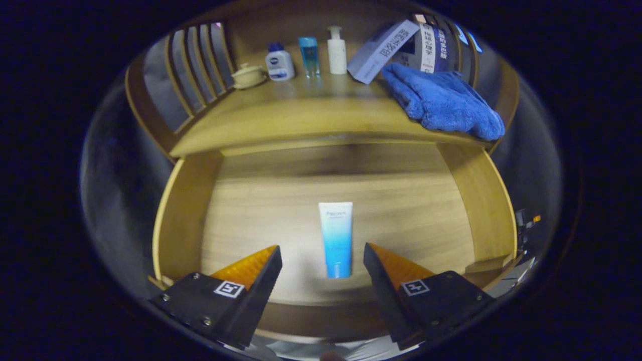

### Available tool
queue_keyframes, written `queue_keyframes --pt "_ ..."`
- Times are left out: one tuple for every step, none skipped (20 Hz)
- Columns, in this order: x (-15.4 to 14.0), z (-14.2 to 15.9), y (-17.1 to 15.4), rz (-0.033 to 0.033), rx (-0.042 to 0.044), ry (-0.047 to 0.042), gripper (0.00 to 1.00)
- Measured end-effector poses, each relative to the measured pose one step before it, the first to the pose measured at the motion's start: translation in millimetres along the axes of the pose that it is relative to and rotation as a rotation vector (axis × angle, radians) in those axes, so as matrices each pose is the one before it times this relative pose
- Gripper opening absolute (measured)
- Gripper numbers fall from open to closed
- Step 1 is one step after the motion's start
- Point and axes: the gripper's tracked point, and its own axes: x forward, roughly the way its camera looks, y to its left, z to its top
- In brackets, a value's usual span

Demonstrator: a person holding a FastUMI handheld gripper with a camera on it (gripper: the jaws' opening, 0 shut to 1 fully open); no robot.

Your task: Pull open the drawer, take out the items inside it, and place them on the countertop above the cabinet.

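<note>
Gripper [322,253] low centre of frame, fingers spread wide, nothing held. Blue-and-white plastic tube [336,239] lies flat between fingertips, cap end toward camera, on floor of open wooden drawer [183,215]. Beyond, wooden surface [281,118] above cabinet: folded blue towel [444,103] upper right, tilted grey box [382,50] behind it; upper centre, white pump bottle [337,51], clear blue bottle [309,55], white bottle with blue cap [279,62], cream lidded pot [248,75].

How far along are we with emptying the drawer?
Done: the drawer is pulled open. In hand: the gripper hovers open above it, fingers either side of the blue tube on the drawer floor, not touching it. Left: grasp the tube and set it on the countertop, beside the bottles and blue towel.
</note>
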Motion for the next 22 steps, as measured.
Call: queue_keyframes --pt "10.18 -5.0 -6.07 -0.0255 -0.00622 0.03984 0.91" --pt "4.63 -3.24 1.87 0.00385 0.0036 0.02804 0.85" --pt "8.13 -3.07 1.95 0.00593 0.00387 0.02516 0.79" --pt "6.5 0.16 0.45 -0.00407 -0.00755 0.00918 0.79" --pt "8.33 3.67 -2.19 -0.01282 -0.00759 0.00976 0.79" --pt "4.86 -9.4 4.72 0.01912 -0.00044 0.0299 0.65" --pt "0.27 -2.91 0.48 -0.0014 0.00579 0.00157 0.51" --pt "-2.08 4.51 3.24 0.00725 -0.00569 -0.00539 0.37" --pt "1.85 -3.33 -0.06 0.00283 -0.02609 0.00109 0.36" --pt "-0.96 3.53 -1.47 0.00053 -0.01125 -0.01918 0.36" --pt "-0.35 -0.33 0.17 -0.0064 0.01744 -0.00855 0.36" --pt "-2.51 -0.75 1.71 0.00436 0.01953 -0.01046 0.36" --pt "-3.19 3.29 1.78 0.01475 0.00567 -0.0324 0.36" --pt "-4.89 2.9 -1.19 0.00562 -0.00277 -0.04189 0.36" --pt "-8.06 5.21 -1.91 0.00187 -0.00629 -0.05114 0.36" --pt "-9.5 4.68 1.06 0.00424 -0.00005 -0.04982 0.36" --pt "-7.8 4.55 1.08 0.01378 0.00567 -0.04177 0.36" --pt "-9.27 3.68 2.54 0.02032 0.00946 -0.04353 0.36" --pt "-10.1 6.27 3.65 0.01884 0.00561 -0.04928 0.36" --pt "-11.98 6.14 4.66 0.01572 -0.00824 -0.05051 0.36" --pt "-11.93 8.9 2.9 0.00759 -0.01255 -0.06397 0.36" --pt "-11.59 8.89 4.94 0.01355 -0.02 -0.05848 0.36"
